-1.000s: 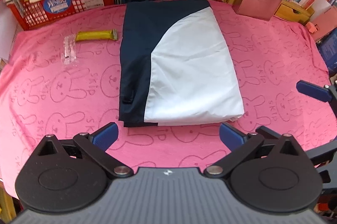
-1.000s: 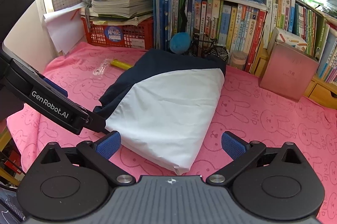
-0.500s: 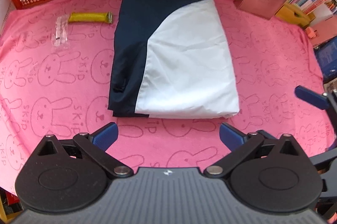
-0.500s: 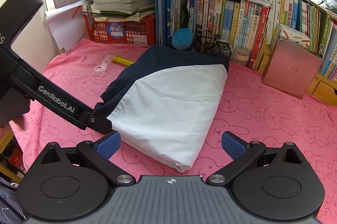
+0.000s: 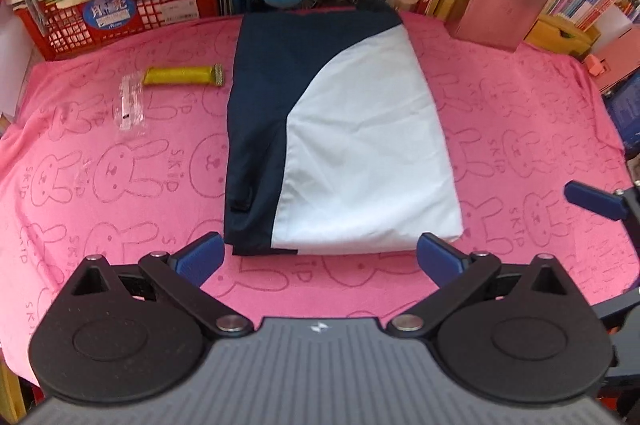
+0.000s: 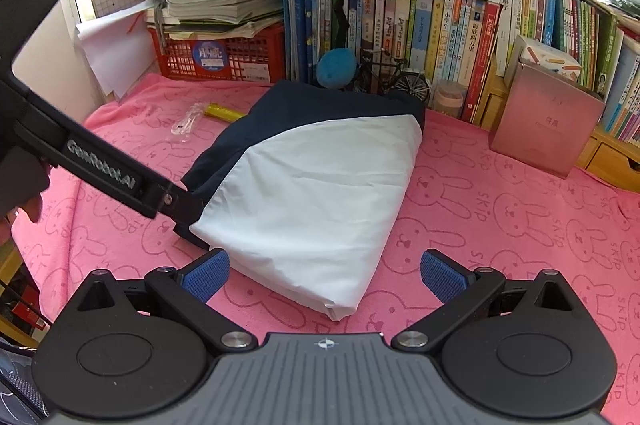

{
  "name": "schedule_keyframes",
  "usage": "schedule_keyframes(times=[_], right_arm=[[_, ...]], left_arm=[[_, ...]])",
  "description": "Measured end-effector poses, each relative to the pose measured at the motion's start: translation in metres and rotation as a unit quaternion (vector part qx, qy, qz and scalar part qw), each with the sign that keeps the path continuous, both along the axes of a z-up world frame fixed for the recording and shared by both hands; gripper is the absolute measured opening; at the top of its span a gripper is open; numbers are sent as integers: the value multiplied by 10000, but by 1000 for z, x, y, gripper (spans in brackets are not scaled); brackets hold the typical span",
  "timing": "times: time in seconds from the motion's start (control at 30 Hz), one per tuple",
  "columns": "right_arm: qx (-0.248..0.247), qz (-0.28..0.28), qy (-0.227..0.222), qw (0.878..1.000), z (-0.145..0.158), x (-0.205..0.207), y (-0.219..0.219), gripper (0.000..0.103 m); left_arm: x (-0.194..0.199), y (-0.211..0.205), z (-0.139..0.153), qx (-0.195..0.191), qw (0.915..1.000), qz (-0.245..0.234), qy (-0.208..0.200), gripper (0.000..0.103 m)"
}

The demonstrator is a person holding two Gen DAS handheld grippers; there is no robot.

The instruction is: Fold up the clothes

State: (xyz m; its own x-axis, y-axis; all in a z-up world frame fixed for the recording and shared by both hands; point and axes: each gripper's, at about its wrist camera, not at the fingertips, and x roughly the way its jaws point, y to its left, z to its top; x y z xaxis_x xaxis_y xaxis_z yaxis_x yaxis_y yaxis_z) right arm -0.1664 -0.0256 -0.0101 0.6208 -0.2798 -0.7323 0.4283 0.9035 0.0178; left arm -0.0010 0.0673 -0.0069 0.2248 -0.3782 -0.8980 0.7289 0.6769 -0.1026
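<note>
Your folded navy-and-white garment point(image 5: 340, 129) lies flat in the middle of the pink bunny-print towel point(image 5: 120, 185) over the tabletop, its far edge near the row of books point(image 6: 440, 25) at the back. Both grippers have jaws wide open w/ nothing held: left gripper point(image 5: 320, 257) hovers just short of the garment's near edge, right gripper point(image 6: 324, 275) at its near right corner. Yellow wrapped bar point(image 5: 182, 76) & clear plastic wrapper point(image 5: 130, 105) sit left of the garment, pink box point(image 5: 496, 9) back right.
</note>
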Motion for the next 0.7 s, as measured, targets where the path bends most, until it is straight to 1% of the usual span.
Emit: schedule_keyframes(times=[0.17,0.27,0.3,0.4,0.43,0.47,0.53,0.57,0.63,0.7], right_arm=[[-33,-23,-50,10000,3,-1,-1,103],[-4,-17,-58,10000,4,0,-2,103],[-16,-2,-53,10000,4,0,-2,103],[-59,48,-36,10000,6,2,0,103],[-78,75,-26,9999,7,2,1,103],[-99,99,-33,9999,9,3,2,103],[-154,60,-72,9998,12,3,3,103],[-173,39,-83,9998,12,3,3,103],[-139,77,-67,9999,12,4,4,103],[-91,125,-31,9999,11,5,5,103]], left_arm=[[-1,3,10,-124,9999,28,66,103],[2,5,8,-188,9996,84,178,103],[2,5,7,-178,9997,114,107,103],[-2,5,9,-185,9992,197,-307,102],[-5,7,13,-353,9977,220,-545,102],[-9,12,18,-626,9946,233,-795,102],[-18,22,26,-1230,9841,241,-1261,103],[-20,23,27,-1339,9820,219,-1318,103],[-20,20,25,-1273,9848,138,-1172,103],[-18,12,17,-925,9918,98,-874,103]])
